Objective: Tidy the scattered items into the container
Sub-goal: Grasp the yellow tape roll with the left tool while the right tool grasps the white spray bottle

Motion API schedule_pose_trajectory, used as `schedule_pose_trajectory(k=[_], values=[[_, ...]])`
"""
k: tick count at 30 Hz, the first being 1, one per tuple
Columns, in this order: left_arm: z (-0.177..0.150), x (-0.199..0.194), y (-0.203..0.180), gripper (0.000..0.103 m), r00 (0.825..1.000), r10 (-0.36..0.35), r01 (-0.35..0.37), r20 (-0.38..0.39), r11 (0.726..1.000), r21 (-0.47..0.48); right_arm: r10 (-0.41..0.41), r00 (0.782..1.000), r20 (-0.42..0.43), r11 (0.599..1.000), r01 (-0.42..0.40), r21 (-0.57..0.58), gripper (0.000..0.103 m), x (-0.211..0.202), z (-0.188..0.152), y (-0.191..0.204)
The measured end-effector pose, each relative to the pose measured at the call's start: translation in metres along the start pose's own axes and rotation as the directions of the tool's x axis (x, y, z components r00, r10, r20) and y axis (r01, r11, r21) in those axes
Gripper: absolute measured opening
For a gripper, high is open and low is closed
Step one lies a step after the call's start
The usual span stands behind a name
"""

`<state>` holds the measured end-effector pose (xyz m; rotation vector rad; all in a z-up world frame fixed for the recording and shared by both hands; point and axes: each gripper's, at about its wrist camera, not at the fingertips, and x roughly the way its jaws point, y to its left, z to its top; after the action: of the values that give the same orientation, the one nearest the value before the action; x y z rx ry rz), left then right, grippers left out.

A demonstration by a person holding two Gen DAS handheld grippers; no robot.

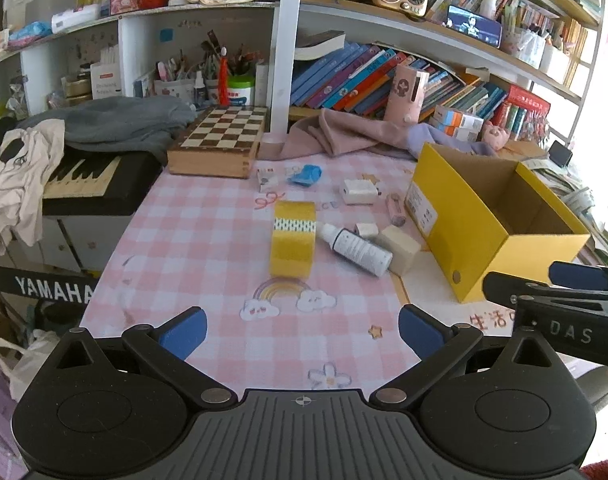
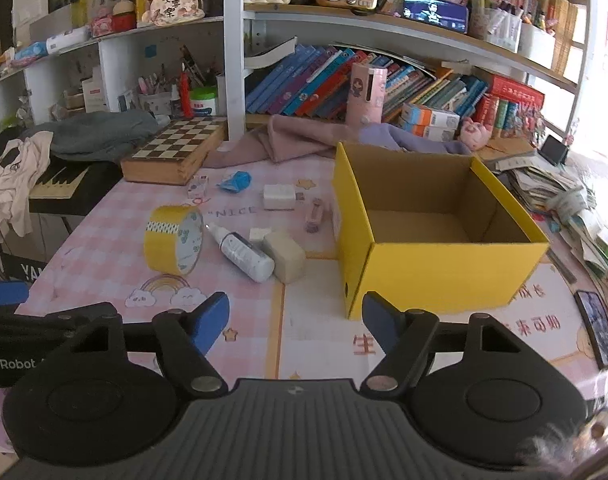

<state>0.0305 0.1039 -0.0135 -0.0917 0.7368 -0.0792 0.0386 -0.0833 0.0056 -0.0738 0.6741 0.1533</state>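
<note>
Beside scattered items (image 2: 245, 254), open yellow box (image 2: 456, 264)

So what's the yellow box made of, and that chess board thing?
The yellow box looks like cardboard: matte yellow outside, plain brown inside, with thin folded walls. The chess board looks like wood with a slight sheen: light and dark squares on top, and what seem to be jointed corners on its thick sides.

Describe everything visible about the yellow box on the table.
The yellow box is an open-topped cardboard carton, bright yellow outside and plain brown inside, and looks empty. It sits upright on the pink checked tablecloth, to the right of the scattered items. A white label shows on its left wall, and no gripper touches it.
</note>
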Motion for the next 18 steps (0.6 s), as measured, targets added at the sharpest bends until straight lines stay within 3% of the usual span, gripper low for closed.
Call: schedule_pose_trajectory(k=[6,18], values=[[0.012,0.015,0.001,0.103,0.996,0.064,-0.062,0.067,0.998,-0.032,0.046,0.999,-0.005,0.999,-0.046,-0.024,0.073,0.026,0.019,-0.001],[0.033,0.064,0.005,0.097,0.996,0.075,-0.077,-0.041,0.996,-0.053,0.098,0.994,-0.049,0.992,-0.102,-0.077,0.069,0.082,0.047,-0.002]])
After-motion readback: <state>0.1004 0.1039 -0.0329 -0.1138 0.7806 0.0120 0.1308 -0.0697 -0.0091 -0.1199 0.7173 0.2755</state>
